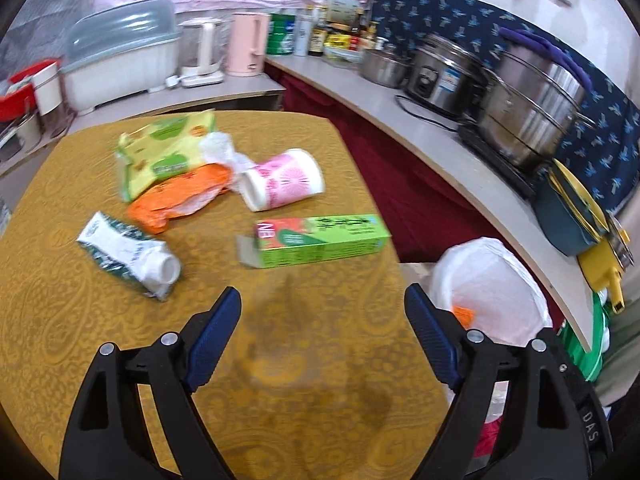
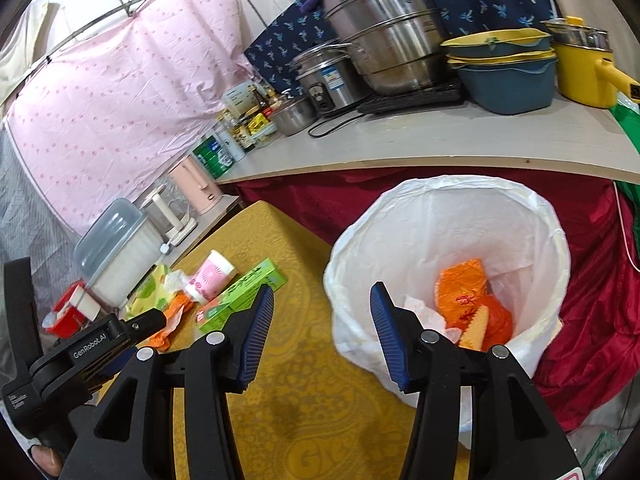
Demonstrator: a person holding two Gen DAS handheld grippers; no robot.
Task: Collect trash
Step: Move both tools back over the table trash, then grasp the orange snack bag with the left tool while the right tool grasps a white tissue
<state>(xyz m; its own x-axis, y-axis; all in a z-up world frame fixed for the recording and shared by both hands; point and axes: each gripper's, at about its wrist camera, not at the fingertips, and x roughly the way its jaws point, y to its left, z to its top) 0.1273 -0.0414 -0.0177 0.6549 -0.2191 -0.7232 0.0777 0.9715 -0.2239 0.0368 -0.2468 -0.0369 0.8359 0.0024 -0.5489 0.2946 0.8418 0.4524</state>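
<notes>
- your left gripper [image 1: 322, 306] hangs with jaws apart over the surface [image 1: 300, 340], near the green box [image 1: 320, 240].
- your right gripper [image 2: 322, 304] is spread wide and empty beside the bin [image 2: 440, 208].

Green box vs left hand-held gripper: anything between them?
Nothing; in the left wrist view only bare yellow tablecloth separates the green box from the open left hand-held gripper.
</notes>
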